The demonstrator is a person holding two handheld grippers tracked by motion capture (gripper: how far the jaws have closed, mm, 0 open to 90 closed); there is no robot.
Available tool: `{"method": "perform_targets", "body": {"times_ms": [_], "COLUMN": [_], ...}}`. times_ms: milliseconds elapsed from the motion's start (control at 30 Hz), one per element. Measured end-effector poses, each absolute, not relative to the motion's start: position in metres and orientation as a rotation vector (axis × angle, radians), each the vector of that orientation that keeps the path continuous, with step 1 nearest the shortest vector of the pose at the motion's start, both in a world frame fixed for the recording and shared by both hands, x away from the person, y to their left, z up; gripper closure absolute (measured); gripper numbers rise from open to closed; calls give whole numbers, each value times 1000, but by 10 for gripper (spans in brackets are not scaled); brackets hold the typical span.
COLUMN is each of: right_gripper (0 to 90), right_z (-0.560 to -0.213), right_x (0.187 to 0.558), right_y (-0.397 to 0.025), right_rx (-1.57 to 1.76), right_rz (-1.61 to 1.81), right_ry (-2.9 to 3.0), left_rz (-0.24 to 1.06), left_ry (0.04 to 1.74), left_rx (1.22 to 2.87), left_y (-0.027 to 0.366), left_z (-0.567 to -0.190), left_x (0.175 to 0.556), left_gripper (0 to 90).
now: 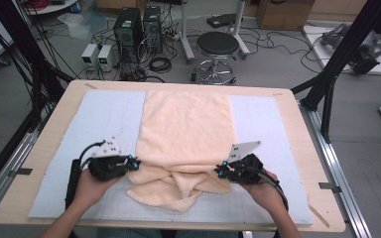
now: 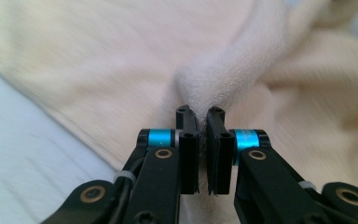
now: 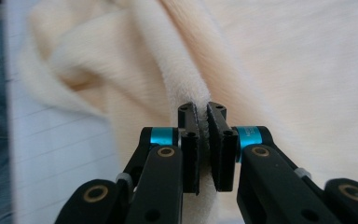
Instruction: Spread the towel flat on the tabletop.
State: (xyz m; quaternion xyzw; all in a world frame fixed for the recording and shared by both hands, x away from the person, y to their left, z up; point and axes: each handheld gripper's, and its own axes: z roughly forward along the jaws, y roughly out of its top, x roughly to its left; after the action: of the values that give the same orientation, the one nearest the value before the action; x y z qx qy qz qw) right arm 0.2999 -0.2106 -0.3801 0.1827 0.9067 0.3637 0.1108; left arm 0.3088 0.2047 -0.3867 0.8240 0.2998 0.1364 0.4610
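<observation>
At the table's (image 1: 39, 163) near edge, the left tool (image 1: 135, 164) and right tool (image 1: 220, 171) each pinch a corner of the peach towel (image 1: 188, 124), lifting its near hem, apparently for folding away from the person.

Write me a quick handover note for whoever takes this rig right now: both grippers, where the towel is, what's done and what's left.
Left hand-held gripper: shut on a pinched ridge of the towel at its near left edge.
Right hand-held gripper: shut on a fold of the towel at its near right edge.
Towel: peach, lying on the pale mat in the middle of the table; far part flat, near end bunched between the two grippers.
Done: both near sides gripped.
Left: likely carrying the near end over to fold, then smoothing; the fold itself is not yet made.
</observation>
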Motion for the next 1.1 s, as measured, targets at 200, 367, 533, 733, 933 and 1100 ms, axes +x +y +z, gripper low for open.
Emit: {"method": "perform_targets", "body": {"times_ms": [200,367,533,733,933,1100], "right_gripper": [851,824,708,639,597,573], "right_z": [-372,-398,-394,-367,-367,-389], "right_x": [351,383,386,357,320,301], "right_y": [-217,-214,-224,-237,-231,-224], "right_rx": [674,790,801,744,609,551], "right_rz": [1002,953,1038,1136,1168,1169], "right_ry": [2585,2616,2570,2496,2545,2607], "left_rz": [440,432,379,358,307,279], "left_ry": [844,937,933,839,684,565], "left_rx": [2056,2079,2026,2005,2001,2075], "left_y": [186,177,193,206,198,177], "left_z": [-389,-413,-404,-380,-372,-393], "left_x": [363,393,388,361,326,306], "left_gripper": [841,713,585,512,482,470]}}
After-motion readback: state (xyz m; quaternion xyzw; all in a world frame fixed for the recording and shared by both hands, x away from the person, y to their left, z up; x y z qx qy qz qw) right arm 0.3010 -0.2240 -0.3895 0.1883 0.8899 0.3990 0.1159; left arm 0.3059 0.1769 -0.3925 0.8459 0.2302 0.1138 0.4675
